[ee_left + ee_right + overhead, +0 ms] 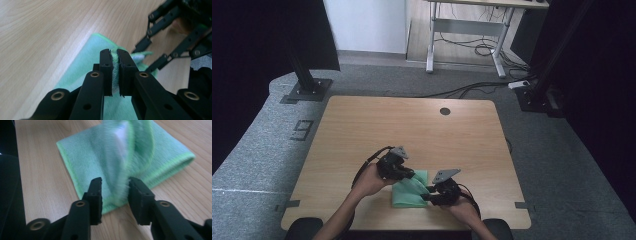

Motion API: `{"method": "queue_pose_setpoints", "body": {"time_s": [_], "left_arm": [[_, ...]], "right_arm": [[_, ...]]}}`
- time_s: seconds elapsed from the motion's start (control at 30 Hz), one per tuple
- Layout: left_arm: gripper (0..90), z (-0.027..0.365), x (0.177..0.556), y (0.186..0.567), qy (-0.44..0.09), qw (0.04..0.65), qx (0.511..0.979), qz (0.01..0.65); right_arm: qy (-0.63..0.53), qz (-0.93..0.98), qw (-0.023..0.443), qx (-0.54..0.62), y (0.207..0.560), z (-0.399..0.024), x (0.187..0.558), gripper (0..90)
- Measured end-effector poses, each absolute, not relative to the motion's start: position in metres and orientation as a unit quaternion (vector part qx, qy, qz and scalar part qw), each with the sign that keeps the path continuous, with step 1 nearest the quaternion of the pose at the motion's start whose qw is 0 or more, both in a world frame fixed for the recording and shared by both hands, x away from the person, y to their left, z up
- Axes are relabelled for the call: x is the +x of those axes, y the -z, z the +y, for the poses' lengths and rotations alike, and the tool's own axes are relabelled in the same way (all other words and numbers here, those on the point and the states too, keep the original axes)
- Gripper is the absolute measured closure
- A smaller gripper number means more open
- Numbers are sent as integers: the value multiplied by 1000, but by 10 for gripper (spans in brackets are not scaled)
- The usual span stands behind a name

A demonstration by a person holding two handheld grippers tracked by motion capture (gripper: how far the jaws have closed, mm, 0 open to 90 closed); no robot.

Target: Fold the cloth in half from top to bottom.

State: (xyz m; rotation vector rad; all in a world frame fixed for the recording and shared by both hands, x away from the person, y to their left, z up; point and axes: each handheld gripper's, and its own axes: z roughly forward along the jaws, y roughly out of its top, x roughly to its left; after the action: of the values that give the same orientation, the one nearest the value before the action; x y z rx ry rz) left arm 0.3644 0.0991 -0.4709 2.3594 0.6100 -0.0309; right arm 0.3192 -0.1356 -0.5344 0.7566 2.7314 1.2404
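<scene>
A folded green cloth (407, 196) lies near the table's front edge, between my two grippers. My left gripper (410, 175) is at the cloth's far left corner. In the left gripper view its jaws (115, 53) are shut on a raised fold of the cloth (82, 70). My right gripper (428, 193) is at the cloth's right side. In the right gripper view its jaws (115, 182) stand apart, with a lifted, blurred flap of the cloth (82, 152) rising between them. The right gripper's linkages (160, 37) show beyond the fold in the left gripper view.
The wooden table (412, 125) has a round dark hole (445, 111) near its far edge. Black frame posts stand on bases at the far left (307, 90) and far right (537, 97). A white desk (472, 30) and cables sit on the floor behind.
</scene>
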Motion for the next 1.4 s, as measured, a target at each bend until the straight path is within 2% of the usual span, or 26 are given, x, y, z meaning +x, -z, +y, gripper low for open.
{"method": "queue_pose_setpoints", "body": {"time_s": [0.27, 0.5, 0.57, 0.63, 0.67, 0.77, 0.8, 0.87, 1.03, 1.13, 1.4], "left_arm": [[806, 113, 341, 475, 11, 350, 908, 231], [711, 125, 319, 487, 21, 351, 907, 233], [576, 129, 315, 488, 17, 354, 905, 237], [478, 134, 312, 485, 1, 362, 900, 245], [478, 136, 311, 482, -5, 368, 896, 248], [318, 143, 313, 475, -21, 380, 887, 261], [318, 144, 316, 474, -28, 383, 883, 272], [257, 147, 328, 478, -37, 392, 868, 301], [200, 147, 341, 491, -42, 391, 856, 336], [170, 145, 341, 502, -52, 367, 863, 344], [163, 147, 328, 523, -65, 326, 876, 350]], "right_arm": [[-412, 871, 38, 266, 527, -158, 318, 549], [-421, 858, 47, 291, 523, -173, 325, 496], [-421, 857, 50, 295, 522, -172, 328, 469], [-416, 858, 53, 297, 520, -170, 330, 442], [-415, 858, 53, 298, 520, -169, 331, 424], [-408, 859, 60, 302, 519, -159, 336, 362], [-408, 859, 60, 302, 519, -159, 336, 362], [-405, 860, 61, 304, 519, -150, 339, 322], [-389, 870, 64, 297, 524, -136, 340, 292], [-377, 879, 64, 286, 528, -129, 334, 274], [-362, 887, 61, 280, 539, -128, 323, 251]]}}
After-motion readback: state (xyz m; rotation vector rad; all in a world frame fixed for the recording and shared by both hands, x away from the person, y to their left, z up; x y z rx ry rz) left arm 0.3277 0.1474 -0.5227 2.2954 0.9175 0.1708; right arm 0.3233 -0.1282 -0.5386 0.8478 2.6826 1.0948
